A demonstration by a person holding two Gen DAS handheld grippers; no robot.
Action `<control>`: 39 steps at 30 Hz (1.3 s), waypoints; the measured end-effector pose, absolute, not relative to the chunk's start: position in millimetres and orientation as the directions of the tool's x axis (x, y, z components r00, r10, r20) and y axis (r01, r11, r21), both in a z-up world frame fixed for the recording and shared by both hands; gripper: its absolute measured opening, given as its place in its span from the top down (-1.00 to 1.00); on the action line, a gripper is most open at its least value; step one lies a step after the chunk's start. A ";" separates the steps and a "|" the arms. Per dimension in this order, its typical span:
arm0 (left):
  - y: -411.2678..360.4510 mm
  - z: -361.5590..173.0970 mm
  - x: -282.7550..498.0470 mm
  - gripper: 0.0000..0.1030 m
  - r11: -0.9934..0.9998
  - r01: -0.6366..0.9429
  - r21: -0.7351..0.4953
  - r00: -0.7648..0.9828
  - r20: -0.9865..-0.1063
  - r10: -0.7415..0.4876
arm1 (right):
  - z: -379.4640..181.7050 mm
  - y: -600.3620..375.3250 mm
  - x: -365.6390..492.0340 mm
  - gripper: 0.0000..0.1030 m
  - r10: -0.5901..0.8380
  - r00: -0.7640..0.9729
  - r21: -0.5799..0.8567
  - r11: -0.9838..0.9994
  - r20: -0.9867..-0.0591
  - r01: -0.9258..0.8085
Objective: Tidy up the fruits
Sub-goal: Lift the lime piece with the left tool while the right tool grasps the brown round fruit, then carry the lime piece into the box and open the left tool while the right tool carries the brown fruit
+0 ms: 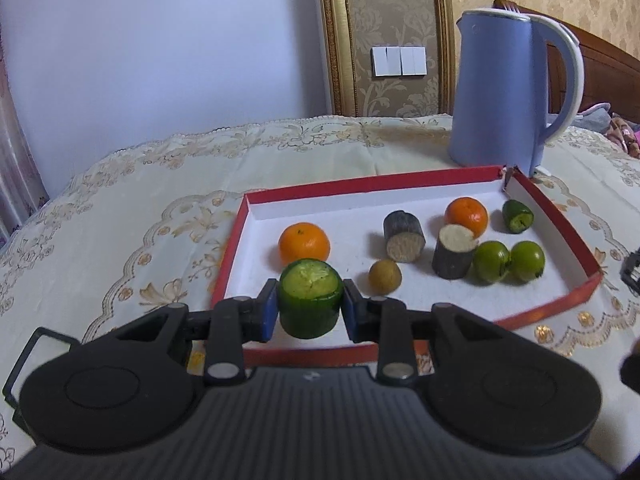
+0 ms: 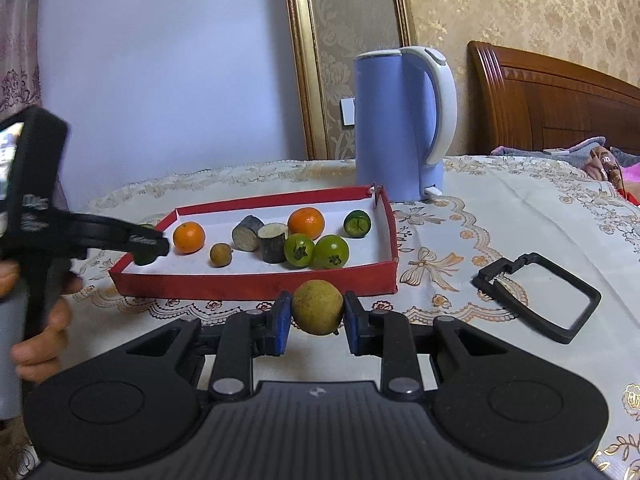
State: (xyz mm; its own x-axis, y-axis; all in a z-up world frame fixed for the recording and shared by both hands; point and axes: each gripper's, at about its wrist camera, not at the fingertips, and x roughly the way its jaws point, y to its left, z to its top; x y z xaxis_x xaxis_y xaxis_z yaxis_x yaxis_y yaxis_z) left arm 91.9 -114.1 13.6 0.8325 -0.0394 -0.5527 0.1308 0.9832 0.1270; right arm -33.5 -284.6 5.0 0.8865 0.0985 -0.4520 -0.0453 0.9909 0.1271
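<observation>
Clamped between the blue-padded fingers of the left gripper (image 1: pixel 310 307) is a green cucumber chunk (image 1: pixel 310 298), cut face up, held over the near left corner of the red tray (image 1: pixel 560 216). Just past it in the tray sits an orange tangerine (image 1: pixel 304 242), with a small brownish round fruit (image 1: pixel 385 277) to its right. Farther right lie two dark-skinned sugarcane pieces (image 1: pixel 404 236), the right-hand one touching a second tangerine (image 1: pixel 467 216) behind it and a pair of green round fruits (image 1: pixel 491 262) that touch each other. A smaller cut green piece (image 1: pixel 517 216) lies near the tray's far right corner. Behind the tray stands a blue electric kettle (image 1: pixel 500 88) on the embroidered cloth covering the counter (image 1: pixel 160 184).

From the right wrist view, the right gripper (image 2: pixel 318 316) has its fingers closed on a yellowish-brown round fruit (image 2: pixel 318 312), held just in front of the tray's near wall, outside it. A black rectangular frame (image 2: pixel 536 296) lies on the cloth to the right, well apart from the tray.
</observation>
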 end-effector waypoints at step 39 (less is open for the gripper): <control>-118.5 2.2 154.8 0.36 0.986 0.079 0.148 0.859 -0.513 0.008 | 13.8 -276.1 -22.9 0.48 0.090 0.890 0.103 0.993 -0.446 -0.049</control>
State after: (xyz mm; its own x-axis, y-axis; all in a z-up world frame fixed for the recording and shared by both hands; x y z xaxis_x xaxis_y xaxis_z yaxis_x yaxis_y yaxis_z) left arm 154.8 -118.5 2.2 0.8586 0.0079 -0.5126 0.0794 0.9858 0.1482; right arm -22.9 -276.1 13.8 0.8903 0.0901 -0.4464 -0.0488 0.9935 0.1033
